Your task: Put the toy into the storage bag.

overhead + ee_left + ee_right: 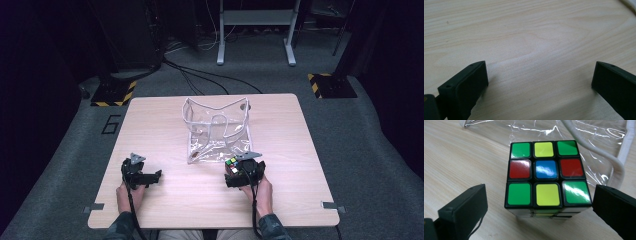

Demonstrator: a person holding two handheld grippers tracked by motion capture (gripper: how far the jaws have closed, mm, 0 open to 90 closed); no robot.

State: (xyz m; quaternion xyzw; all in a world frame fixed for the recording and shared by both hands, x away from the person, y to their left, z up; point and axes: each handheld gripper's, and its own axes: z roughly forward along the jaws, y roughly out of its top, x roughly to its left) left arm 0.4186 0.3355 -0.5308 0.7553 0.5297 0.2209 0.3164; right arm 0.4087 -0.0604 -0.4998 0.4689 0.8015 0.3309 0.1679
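The cube (547, 176) sat on the table (280, 200) just before the clear bag (218, 131), between the right gripper's (540, 205) parted jaws; closing seemed next. The left gripper (540, 82) gaped, empty.

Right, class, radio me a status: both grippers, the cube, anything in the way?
Left gripper open over bare table. Right gripper open, jaws either side of cube, not gripping. Clear bag just beyond cube.

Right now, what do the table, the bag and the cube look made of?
Table: pale wood or wood-look laminate, matte, with visible grain lines. Bag: clear soft plastic, probably vinyl, glossy and creased with bright glints, edged in white piping. Cube: black hard plastic with shiny coloured tiles that catch the light.
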